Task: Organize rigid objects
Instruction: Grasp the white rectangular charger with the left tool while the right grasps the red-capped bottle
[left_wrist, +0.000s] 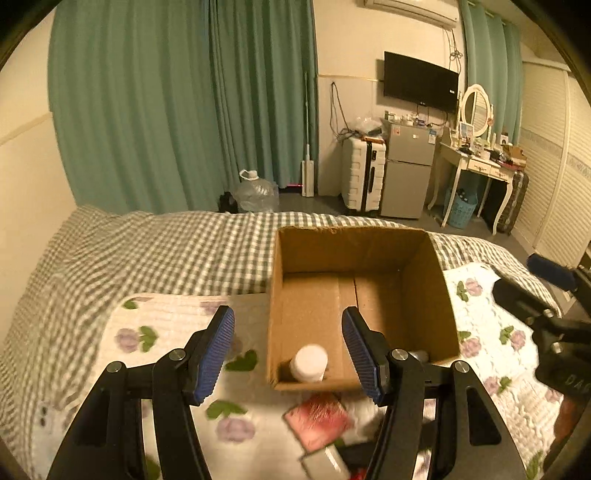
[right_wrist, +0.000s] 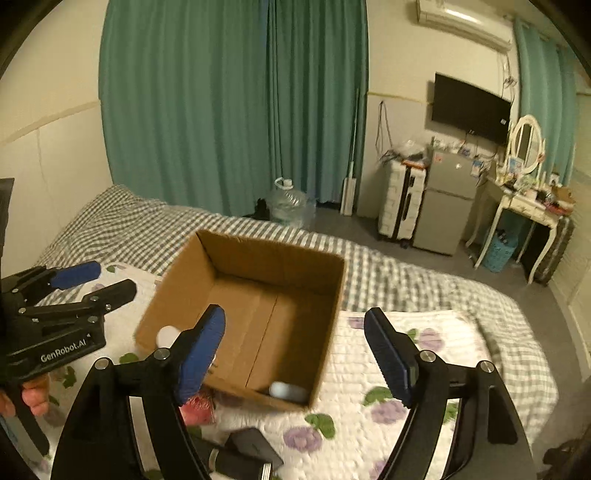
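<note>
An open cardboard box (left_wrist: 354, 251) (right_wrist: 273, 258) stands on the bed. A white bottle (left_wrist: 308, 363) (right_wrist: 166, 335) stands in its near left corner, and a pale rounded object (right_wrist: 286, 391) lies in its near right corner. My left gripper (left_wrist: 288, 354) is open and empty, hovering above the box's near edge. My right gripper (right_wrist: 295, 358) is open and empty above the box's near right side. A red-pink flat pack (left_wrist: 317, 419) (right_wrist: 197, 406) and dark objects (right_wrist: 247, 454) lie on the quilt in front of the box.
The box sits on a floral quilt (left_wrist: 166, 332) over a checked bedcover (left_wrist: 166, 243). Beyond the bed are green curtains (left_wrist: 166, 110), a water jug (left_wrist: 255, 194), a white suitcase (left_wrist: 364, 173), a small fridge (left_wrist: 408, 170) and a dressing table (left_wrist: 476, 162).
</note>
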